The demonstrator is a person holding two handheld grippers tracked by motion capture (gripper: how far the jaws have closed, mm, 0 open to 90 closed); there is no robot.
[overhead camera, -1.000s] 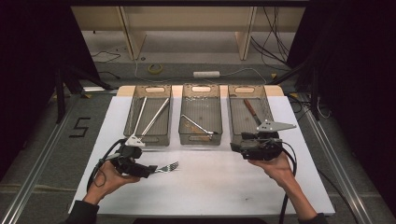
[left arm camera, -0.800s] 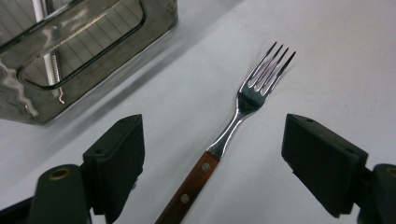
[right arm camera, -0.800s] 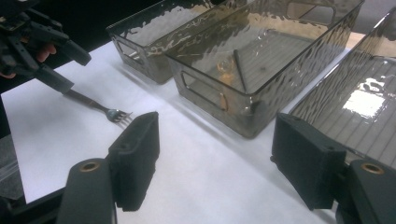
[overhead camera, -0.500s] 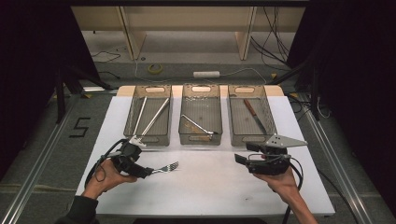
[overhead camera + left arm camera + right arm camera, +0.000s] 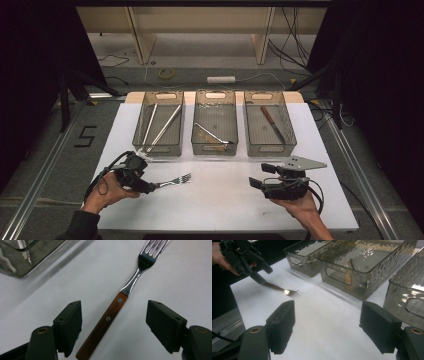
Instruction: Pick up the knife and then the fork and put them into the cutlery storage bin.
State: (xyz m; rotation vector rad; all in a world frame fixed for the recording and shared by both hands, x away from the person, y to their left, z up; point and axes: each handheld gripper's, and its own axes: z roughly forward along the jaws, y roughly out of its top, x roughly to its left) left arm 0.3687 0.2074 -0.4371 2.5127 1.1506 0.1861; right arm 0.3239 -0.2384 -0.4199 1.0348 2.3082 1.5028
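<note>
The fork point(image 5: 130, 282) lies flat on the white table point(image 5: 220, 200) at its near left, just near of the left bin point(image 5: 159, 125): steel tines and neck, reddish-brown wooden handle with two metal rivets. My left gripper point(image 5: 113, 327) stands wide, jaws on either side of the handle without touching it. My right gripper point(image 5: 327, 327), at the near right, is wide and holds nothing. A "5" point(image 5: 86, 136) marks the floor on the left.

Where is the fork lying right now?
In the high view the fork lies on the white table, left of centre, in front of the left bin, its wooden handle between the open left gripper jaws.
</note>
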